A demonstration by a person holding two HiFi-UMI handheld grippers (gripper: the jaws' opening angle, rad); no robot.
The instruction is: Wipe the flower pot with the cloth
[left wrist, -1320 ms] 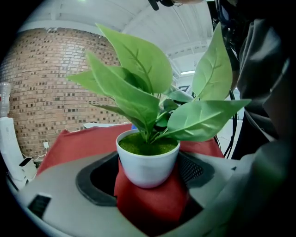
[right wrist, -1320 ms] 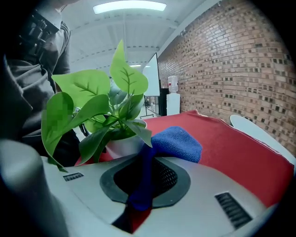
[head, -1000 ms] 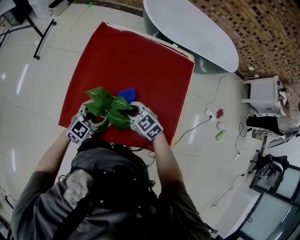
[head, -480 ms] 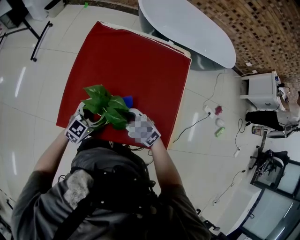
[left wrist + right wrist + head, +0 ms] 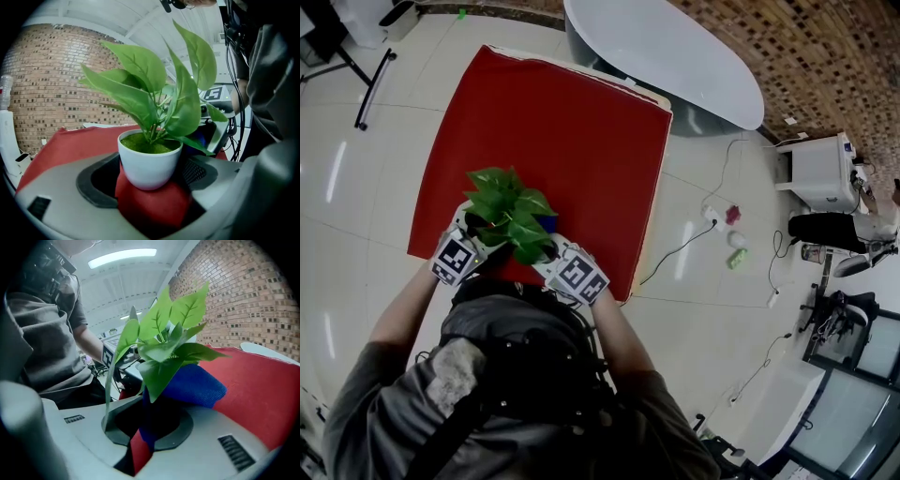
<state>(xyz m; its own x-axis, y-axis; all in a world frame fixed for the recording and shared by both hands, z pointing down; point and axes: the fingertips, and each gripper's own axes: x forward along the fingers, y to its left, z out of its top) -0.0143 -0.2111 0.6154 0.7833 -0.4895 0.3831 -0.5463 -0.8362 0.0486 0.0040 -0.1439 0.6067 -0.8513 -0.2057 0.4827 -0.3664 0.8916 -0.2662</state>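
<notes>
Over at the left, a black stand leg (image 5: 373, 77) rests on the pale tiled floor (image 5: 347, 234) beside the red surface (image 5: 553, 131). Beyond the surface's far right corner stands a white oval table (image 5: 675, 56). Further right, a cable (image 5: 680, 255) and a few small items lie on the floor near a white cabinet (image 5: 814, 171).

From the head view, the broad green leaves (image 5: 506, 208) cover the flower pot and most of both sets of jaws.

The white flower pot (image 5: 149, 164) stands upright near the surface's near edge, toward its left side. It holds green moss and the leafy stems.

The left gripper (image 5: 151, 180) reaches in from the pot's left, its jaws grasping the pot's lower sides. The right gripper (image 5: 150, 427) comes in from the right with its jaws clenched on the blue cloth (image 5: 194, 383), which bunches out past them just behind the leaves. Whether the cloth touches the pot I cannot tell. Both forearms (image 5: 403, 314) stretch forward from grey short sleeves, with the grippers close together.
</notes>
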